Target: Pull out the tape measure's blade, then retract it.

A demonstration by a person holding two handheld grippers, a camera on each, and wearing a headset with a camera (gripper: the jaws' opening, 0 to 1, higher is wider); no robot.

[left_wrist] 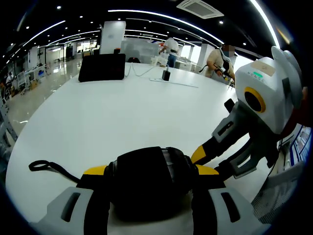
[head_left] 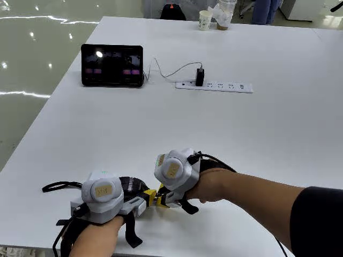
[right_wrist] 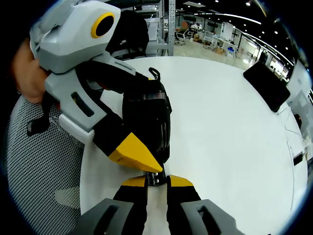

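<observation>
Black tape measure (right_wrist: 146, 117) is clamped between the jaws of the left gripper (left_wrist: 150, 170), close to the near edge of the white table (head_left: 214, 134). Its blade tip (right_wrist: 156, 178) is pinched by the right gripper (right_wrist: 157, 183). A label (left_wrist: 257, 73) on that gripper is too small to be read. Bare tabletop is seen ahead, up to the tablet (head_left: 112, 65) and power strip (head_left: 222, 85).

Nothing can be read: the print on the paper cup (head_left: 205, 20) and the green label on the right gripper (left_wrist: 209, 164) are too small.
</observation>
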